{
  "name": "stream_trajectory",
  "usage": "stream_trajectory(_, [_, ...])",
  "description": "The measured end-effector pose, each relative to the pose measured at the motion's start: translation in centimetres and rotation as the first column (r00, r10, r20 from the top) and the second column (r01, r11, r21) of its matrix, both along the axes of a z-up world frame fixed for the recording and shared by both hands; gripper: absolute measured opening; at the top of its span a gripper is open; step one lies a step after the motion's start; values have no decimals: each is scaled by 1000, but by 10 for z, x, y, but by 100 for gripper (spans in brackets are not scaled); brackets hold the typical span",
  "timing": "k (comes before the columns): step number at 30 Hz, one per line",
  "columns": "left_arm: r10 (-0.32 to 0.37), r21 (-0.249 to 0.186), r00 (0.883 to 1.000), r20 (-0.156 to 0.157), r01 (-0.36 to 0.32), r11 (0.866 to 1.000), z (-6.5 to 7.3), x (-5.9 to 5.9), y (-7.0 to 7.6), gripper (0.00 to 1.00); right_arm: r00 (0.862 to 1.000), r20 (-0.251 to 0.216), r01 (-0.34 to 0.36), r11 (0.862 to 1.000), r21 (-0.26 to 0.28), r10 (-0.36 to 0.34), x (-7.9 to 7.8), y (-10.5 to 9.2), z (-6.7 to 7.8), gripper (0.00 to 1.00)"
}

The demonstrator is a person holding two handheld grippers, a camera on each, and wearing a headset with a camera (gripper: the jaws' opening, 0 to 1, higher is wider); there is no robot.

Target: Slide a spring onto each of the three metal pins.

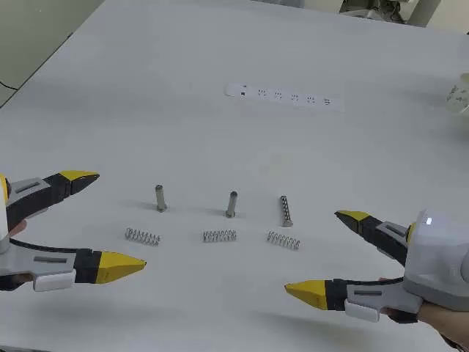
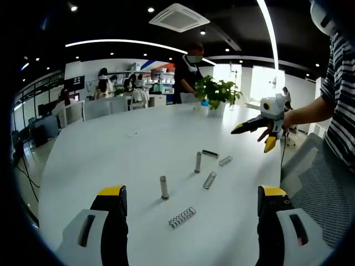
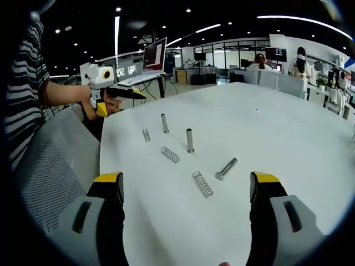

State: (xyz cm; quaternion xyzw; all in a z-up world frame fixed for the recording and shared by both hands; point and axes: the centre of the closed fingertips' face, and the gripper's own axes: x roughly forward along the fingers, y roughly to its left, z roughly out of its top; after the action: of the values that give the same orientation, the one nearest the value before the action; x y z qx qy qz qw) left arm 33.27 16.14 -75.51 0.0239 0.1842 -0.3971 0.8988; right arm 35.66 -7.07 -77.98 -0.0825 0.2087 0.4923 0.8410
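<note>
Steel springs point(image 1: 219, 235) are lying loose between the left gripper point(image 1: 119, 219) and right gripper point(image 1: 313, 251), both gaping empty; no spring is sitting on the pins point(image 1: 231, 204) yet, and the pin nearest the right gripper is lying flat.

Between the fingers of the left gripper point(image 1: 119, 220) and right gripper point(image 1: 312, 251), the left pin point(image 1: 160, 198), middle pin point(image 1: 231, 204) and right pin point(image 1: 285, 210) made a row on the table point(image 1: 220, 59), with the left spring point(image 1: 142, 236), middle spring point(image 1: 219, 235) and right spring point(image 1: 283, 240) just before them and a strip point(image 1: 286, 96) well beyond.
</note>
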Motion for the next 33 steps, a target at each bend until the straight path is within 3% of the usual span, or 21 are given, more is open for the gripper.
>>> stream_trajectory(26, [-11, 4, 1000, 1, 11, 1000, -2, -1, 3, 97, 1000, -8, 5, 1000, 0, -5, -3, 0, -5, 95])
stream_trajectory(33, [-19, 16, 1000, -17, 19, 1000, -9, -4, 7, 97, 1000, -11, -8, 1000, -2, 8, -7, 2, -9, 95])
